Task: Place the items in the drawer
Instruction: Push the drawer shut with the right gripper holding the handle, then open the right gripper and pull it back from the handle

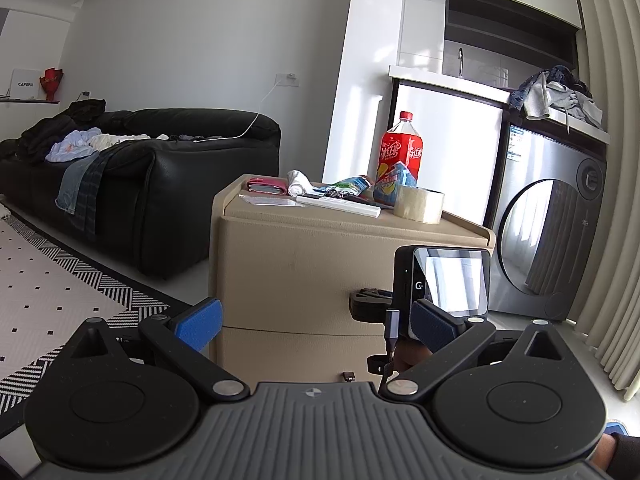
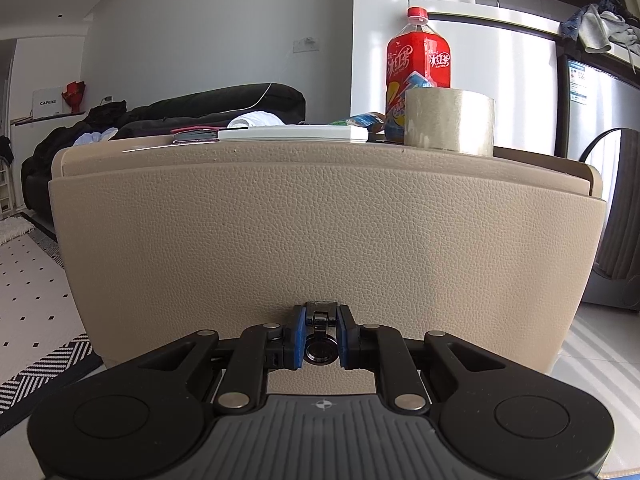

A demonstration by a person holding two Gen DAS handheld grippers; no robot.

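Observation:
A beige leather cabinet stands on the floor with its top drawer front filling the right wrist view. My right gripper is shut on the drawer's dark metal pull handle. It also shows in the left wrist view at the cabinet front. My left gripper is open and empty, a little back from the cabinet. On top lie a tape roll, a red drink bottle, a white flat remote, snack packets, a pink wallet and a white cloth.
A black sofa with clothes stands to the left. A patterned rug covers the floor at the left. A washing machine and curtains are to the right of the cabinet.

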